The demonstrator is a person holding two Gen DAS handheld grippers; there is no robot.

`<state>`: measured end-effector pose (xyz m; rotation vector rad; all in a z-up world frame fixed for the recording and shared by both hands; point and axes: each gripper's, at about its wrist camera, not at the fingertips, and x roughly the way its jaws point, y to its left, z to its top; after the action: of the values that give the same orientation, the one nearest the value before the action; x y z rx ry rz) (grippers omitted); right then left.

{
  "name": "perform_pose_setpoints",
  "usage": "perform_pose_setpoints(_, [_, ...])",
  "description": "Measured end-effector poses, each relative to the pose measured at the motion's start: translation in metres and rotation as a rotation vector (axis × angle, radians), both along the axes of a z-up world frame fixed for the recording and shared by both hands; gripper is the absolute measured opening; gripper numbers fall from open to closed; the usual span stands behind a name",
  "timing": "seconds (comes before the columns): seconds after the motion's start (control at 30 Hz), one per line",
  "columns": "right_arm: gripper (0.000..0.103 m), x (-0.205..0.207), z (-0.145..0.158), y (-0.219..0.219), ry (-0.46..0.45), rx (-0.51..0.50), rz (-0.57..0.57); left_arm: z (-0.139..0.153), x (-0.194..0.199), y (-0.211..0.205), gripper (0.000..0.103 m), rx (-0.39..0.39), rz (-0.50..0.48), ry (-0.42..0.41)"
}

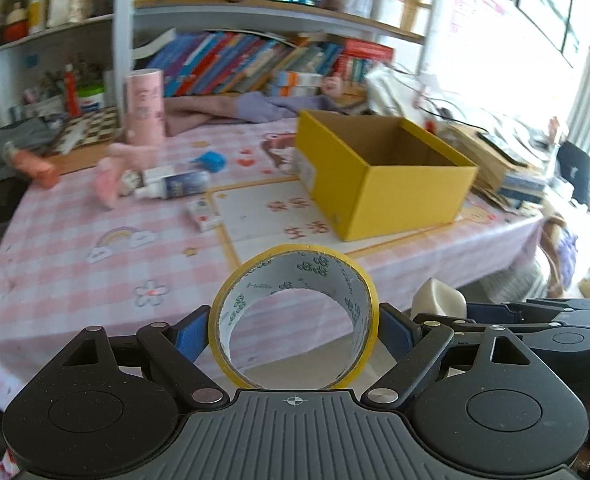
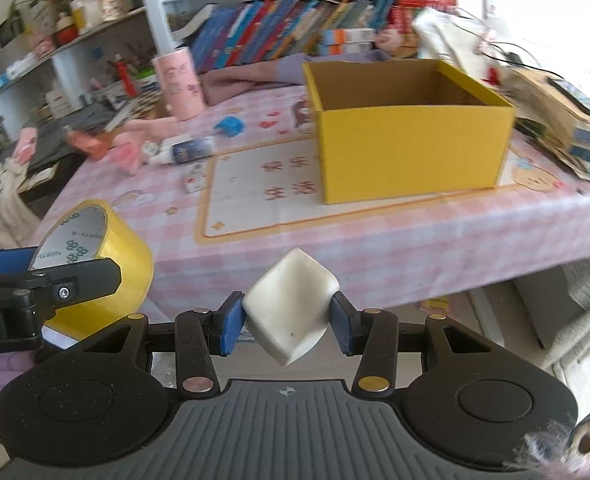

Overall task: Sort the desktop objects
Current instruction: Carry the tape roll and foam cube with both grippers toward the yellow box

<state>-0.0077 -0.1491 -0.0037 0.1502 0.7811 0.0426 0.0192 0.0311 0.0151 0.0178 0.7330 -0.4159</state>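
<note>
1. The left claw (image 1: 293, 330) holds a roll of yellow tape (image 1: 295, 316) by its two outer sides, its blue pads (image 1: 193, 334) pressing the ring, which stands on edge with the hole facing the camera.
2. The right claw (image 2: 287, 320) grips a white block (image 2: 291, 306) turned on one corner, a blue pad at each side of it.
3. Both claws hang off the near edge of the table (image 1: 75, 248), side by side; in the right wrist view the tape roll (image 2: 99, 264) and the left claw sit at the lower left.
4. On the pink checked tablecloth (image 2: 375, 248) a yellow cardboard box (image 2: 411, 128) stands open toward the far right corner, its inside brown and shadowed.
5. Near the middle of the table, left of the box, lie a white bottle with a dark label (image 1: 175, 186), a small box (image 1: 203, 216) and a blue object (image 1: 211, 161).
6. A pink cylinder (image 1: 145, 106) stands upright at the far left edge.
7. Shelves of books (image 1: 255, 64) rise behind the table.
</note>
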Motion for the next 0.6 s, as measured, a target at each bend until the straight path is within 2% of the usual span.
perform_pose_setpoints(0.37, [0.043, -0.016, -0.001, -0.017, 0.018, -0.018, -0.082, -0.004, 0.001, -0.022, 0.088, 0.005, -0.098, 0.02])
perform_pose_setpoints(0.6, [0.043, -0.013, 0.002, -0.017, 0.011, -0.024, -0.082, -0.001, 0.001, -0.022, 0.088, 0.007, -0.099, 0.007])
